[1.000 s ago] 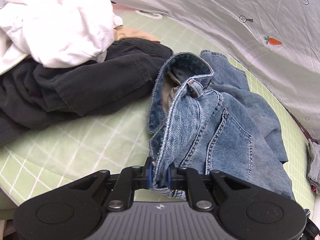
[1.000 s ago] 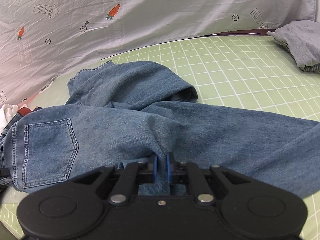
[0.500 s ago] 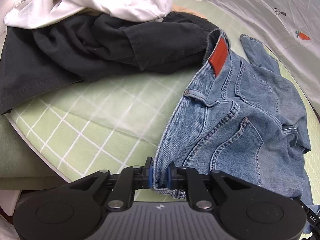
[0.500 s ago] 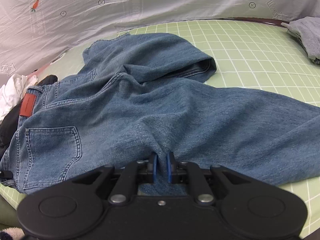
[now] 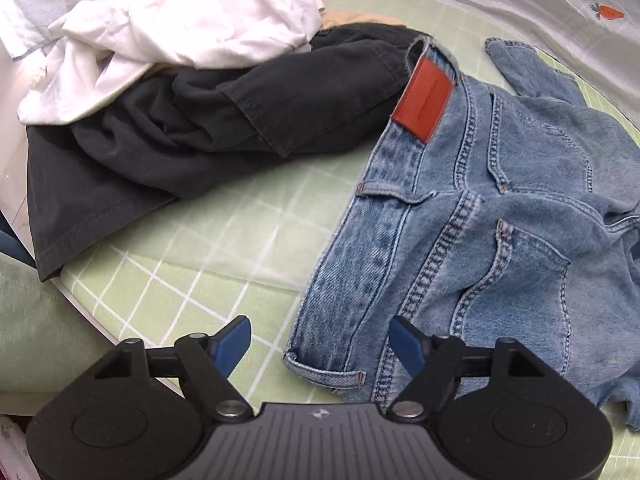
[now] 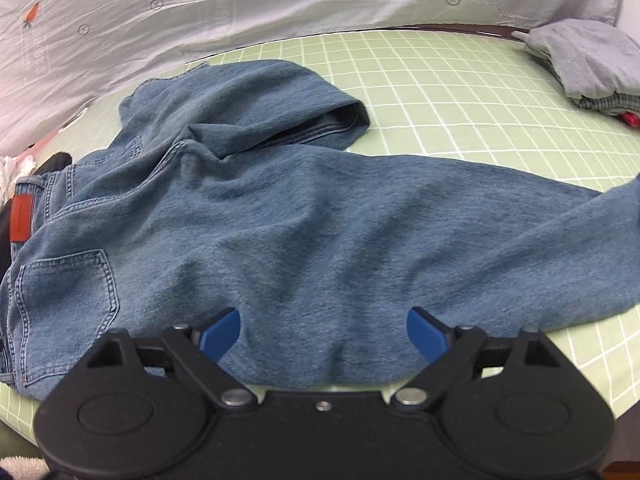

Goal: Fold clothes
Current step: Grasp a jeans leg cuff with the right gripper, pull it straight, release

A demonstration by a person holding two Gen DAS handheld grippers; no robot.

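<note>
Green checked cover (image 6: 460, 92) | jeans (image 6: 320, 220) flat | both fingers just opened wide, empty | black garment (image 5: 180, 132) beside

The right gripper (image 6: 323, 330) sits at six o'clock, its jaws just opened wide, blue pads clear of the jeans (image 6: 280, 220) lying between them. The jeans spread across the green checked mat (image 6: 460, 112), with a back pocket at eight o'clock, a red patch (image 6: 21, 219) at nine. Folded grey clothes (image 6: 584, 60) lie at two o'clock, a carrot-print sheet (image 6: 200, 8) at twelve.
</note>
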